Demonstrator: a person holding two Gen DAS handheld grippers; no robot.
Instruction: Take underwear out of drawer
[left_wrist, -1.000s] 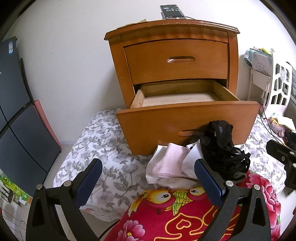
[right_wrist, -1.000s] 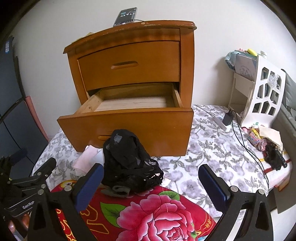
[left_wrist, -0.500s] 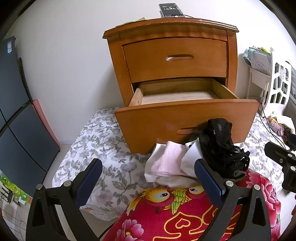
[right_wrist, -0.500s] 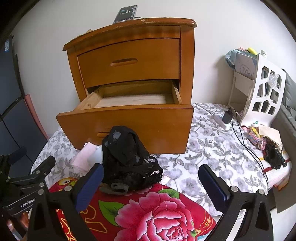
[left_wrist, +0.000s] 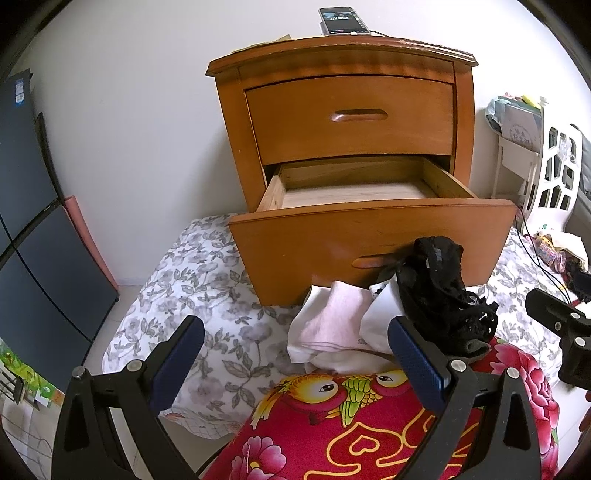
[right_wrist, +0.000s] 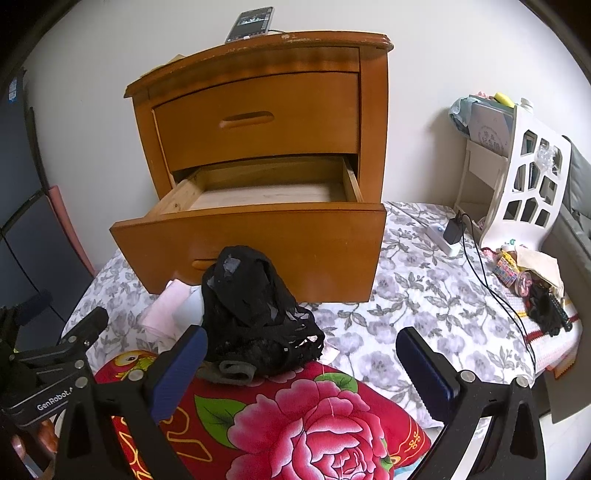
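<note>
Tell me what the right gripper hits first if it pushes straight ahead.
Probably the front panel of the open lower drawer. The open right gripper points that way, the black underwear lying just left of its line; depth is uncertain.

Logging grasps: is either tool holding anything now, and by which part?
Nothing is held. Left tool and right tool are both open; black underwear lies loose.

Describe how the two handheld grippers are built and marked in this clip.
Both the left gripper and the right gripper have a black angular frame with silver bolt heads and two fingers faced with ribbed dark-blue pads. In the right wrist view, white "GenRobot" lettering shows on the left unit's body. No cables or sleeves show.
</note>
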